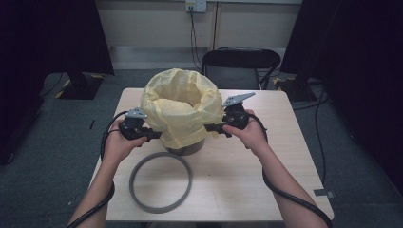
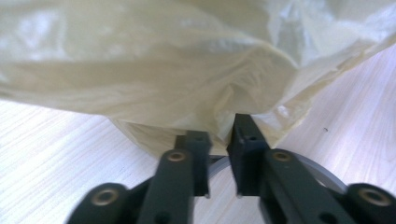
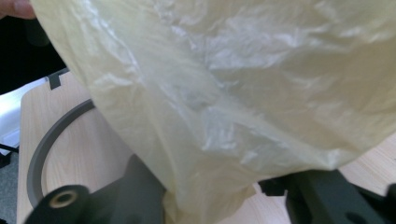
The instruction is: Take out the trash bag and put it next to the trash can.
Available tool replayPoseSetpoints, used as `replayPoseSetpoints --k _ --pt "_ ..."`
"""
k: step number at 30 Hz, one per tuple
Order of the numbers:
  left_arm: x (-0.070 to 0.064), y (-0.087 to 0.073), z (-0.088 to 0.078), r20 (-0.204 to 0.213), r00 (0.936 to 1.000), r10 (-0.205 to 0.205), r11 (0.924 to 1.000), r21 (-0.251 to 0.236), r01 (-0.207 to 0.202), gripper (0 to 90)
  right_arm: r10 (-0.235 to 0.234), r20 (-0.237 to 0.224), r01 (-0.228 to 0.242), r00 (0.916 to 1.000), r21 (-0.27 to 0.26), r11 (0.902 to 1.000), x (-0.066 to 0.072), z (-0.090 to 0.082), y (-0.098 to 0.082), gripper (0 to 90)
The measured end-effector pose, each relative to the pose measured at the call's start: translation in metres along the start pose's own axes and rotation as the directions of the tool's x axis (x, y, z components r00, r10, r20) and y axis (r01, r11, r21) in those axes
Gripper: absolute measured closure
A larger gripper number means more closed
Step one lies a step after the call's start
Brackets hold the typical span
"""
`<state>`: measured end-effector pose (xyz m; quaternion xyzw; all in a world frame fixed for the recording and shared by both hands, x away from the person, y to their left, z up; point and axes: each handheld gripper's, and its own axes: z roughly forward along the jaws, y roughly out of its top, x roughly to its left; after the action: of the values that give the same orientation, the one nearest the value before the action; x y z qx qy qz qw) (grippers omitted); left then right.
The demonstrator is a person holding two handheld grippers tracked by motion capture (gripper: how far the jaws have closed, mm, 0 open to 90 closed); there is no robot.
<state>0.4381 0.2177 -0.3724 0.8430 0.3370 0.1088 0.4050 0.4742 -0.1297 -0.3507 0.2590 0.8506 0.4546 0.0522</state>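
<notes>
A crumpled yellow plastic bag point(image 1: 180, 109) lines a dark round bin point(image 1: 190, 149) in the middle of the table, its mouth open upward. My left gripper point(image 1: 154, 135) is at the bag's lower left side. In the left gripper view its jaws point(image 2: 219, 128) stand close together with a fold of the bag point(image 2: 187, 79) pinched at their tips. My right gripper point(image 1: 209, 127) is at the bag's lower right side. In the right gripper view the bag point(image 3: 243, 93) hangs between its jaws point(image 3: 224, 182) and hides their tips.
A grey ring point(image 1: 160, 181) lies flat on the wooden table point(image 1: 237, 180) in front of the bin, near my left forearm. A black chair point(image 1: 240, 66) stands behind the table. Dark stands and cables are on the carpet at both sides.
</notes>
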Motion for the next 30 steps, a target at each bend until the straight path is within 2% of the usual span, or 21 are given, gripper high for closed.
replayPoseSetpoints --k 4,5,8,13,16,20,23,27,30 --pt "-0.003 0.007 -0.006 0.017 0.9998 0.012 0.9999 -0.007 -0.012 89.8 0.003 -0.007 -0.003 1.0000 0.001 1.0000 0.001 -0.003 0.004 69.3" --pt "-0.004 0.009 -0.008 0.013 0.9998 0.012 0.9999 -0.003 -0.012 90.0 0.000 -0.014 0.000 0.9999 0.003 1.0000 0.004 -0.004 0.006 73.5" --pt "-0.007 0.013 -0.014 0.010 0.9999 0.004 0.9999 0.010 -0.004 90.0 0.003 -0.013 -0.003 0.9999 0.003 1.0000 0.005 -0.005 0.006 77.5" --pt "-0.012 0.021 -0.027 0.001 0.9999 0.013 0.9999 -0.007 -0.013 90.0 0.020 -0.018 -0.020 0.9996 -0.012 0.9997 0.008 -0.012 0.009 83.2" --pt "-0.015 0.028 -0.037 -0.004 1.0000 0.009 0.9996 -0.028 -0.009 90.0 0.025 0.003 -0.025 0.9997 -0.029 0.9993 0.010 -0.018 0.012 84.2" --pt "-0.019 0.039 -0.047 -0.011 0.9999 0.012 0.9990 -0.043 -0.013 90.0 0.008 0.011 -0.007 0.9999 -0.033 0.9994 0.015 -0.028 0.020 84.6" --pt "-0.020 0.044 -0.051 -0.017 0.9998 0.013 0.9994 -0.033 -0.013 90.0 -0.004 0.023 0.005 0.9997 -0.032 0.9995 0.018 -0.031 0.024 84.5" --pt "-0.019 0.045 -0.054 -0.007 0.9999 -0.012 0.9991 -0.040 0.012 90.0 0.005 0.023 -0.004 0.9997 -0.034 0.9994 0.018 -0.031 0.025 84.6" --pt "-0.018 0.047 -0.057 -0.003 1.0000 -0.007 0.9995 -0.032 0.007 90.0 0.004 0.023 -0.003 0.9997 -0.035 0.9994 0.018 -0.031 0.028 84.6"
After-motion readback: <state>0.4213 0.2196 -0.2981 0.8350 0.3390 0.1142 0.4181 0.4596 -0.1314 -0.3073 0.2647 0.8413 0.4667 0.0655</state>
